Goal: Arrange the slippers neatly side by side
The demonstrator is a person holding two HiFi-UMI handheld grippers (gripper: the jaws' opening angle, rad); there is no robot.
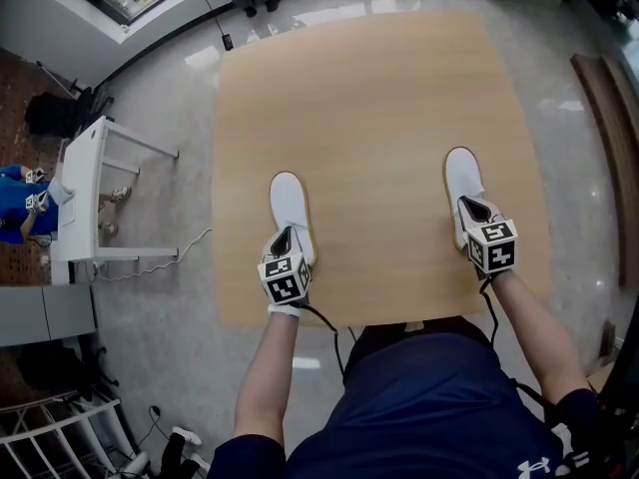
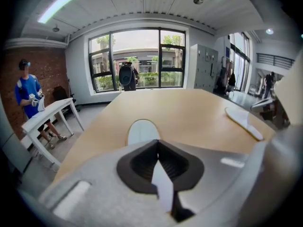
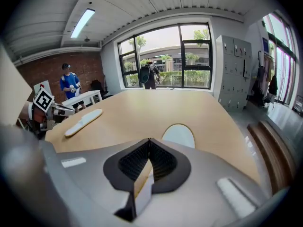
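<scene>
Two white slippers lie far apart on the wooden table [image 1: 379, 98], toes pointing away from me. My left gripper [image 1: 287, 257] is shut on the heel edge of the left slipper [image 1: 290, 208]. In the left gripper view a thin white edge sits pinched between the jaws of that gripper [image 2: 158, 148], and the slipper's toe [image 2: 143, 130] shows beyond them. My right gripper [image 1: 477, 220] is shut on the heel of the right slipper [image 1: 462, 183]. The right gripper view shows its jaws [image 3: 149, 145] closed on the edge, with the toe [image 3: 179, 135] ahead and the other slipper [image 3: 84, 121] off to the left.
Both slippers sit near the table's front edge, close to my body. On the floor to the left stand a small white table [image 1: 85, 183] and a person in blue [image 1: 20, 213]. A wooden bench [image 1: 609, 118] runs along the right. A cable [image 1: 160, 257] trails across the floor.
</scene>
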